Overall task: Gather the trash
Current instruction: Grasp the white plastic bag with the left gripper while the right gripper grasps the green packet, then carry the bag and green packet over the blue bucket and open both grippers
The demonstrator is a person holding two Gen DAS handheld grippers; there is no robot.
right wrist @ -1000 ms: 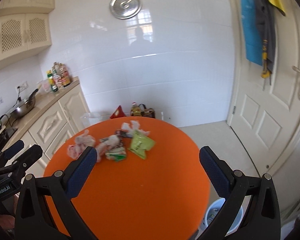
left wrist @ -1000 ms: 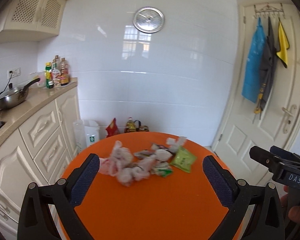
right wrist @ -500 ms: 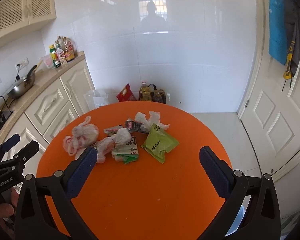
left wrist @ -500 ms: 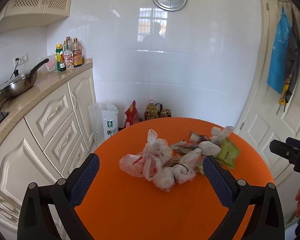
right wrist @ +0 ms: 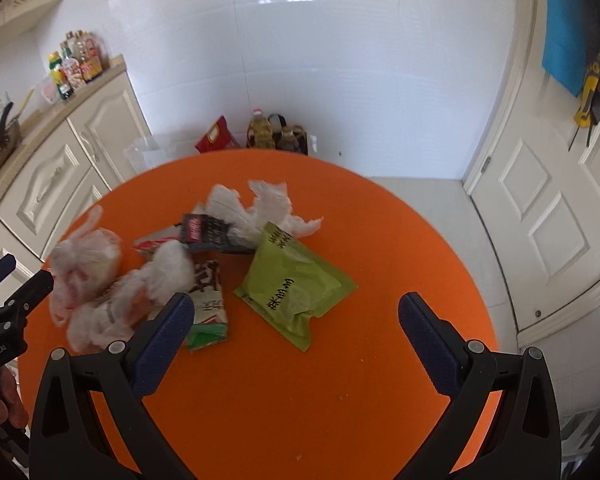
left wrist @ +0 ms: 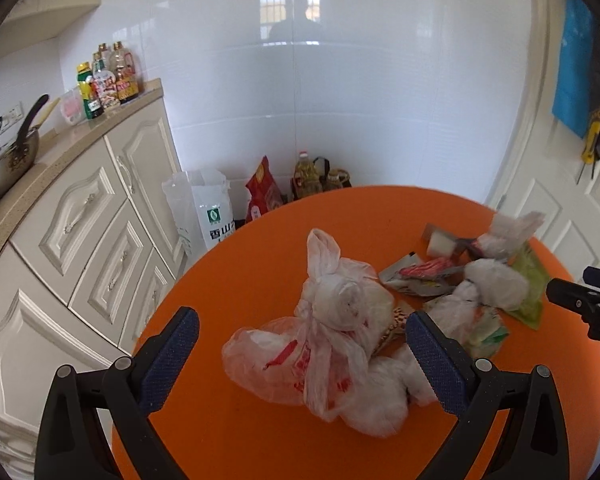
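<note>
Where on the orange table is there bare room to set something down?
The table is bare right of the green packet up to the rim, and along the near edge. The left and middle are crowded with plastic bags and wrappers.

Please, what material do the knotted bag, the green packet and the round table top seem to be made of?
Knotted bag: thin translucent plastic film, white with red print; it crumples and lets light through.
Green packet: looks like glossy plastic wrapper, creased, with black printed characters.
Table top: smooth matte orange surface; whether it is a cloth, a laminate or paint I cannot tell.
</note>
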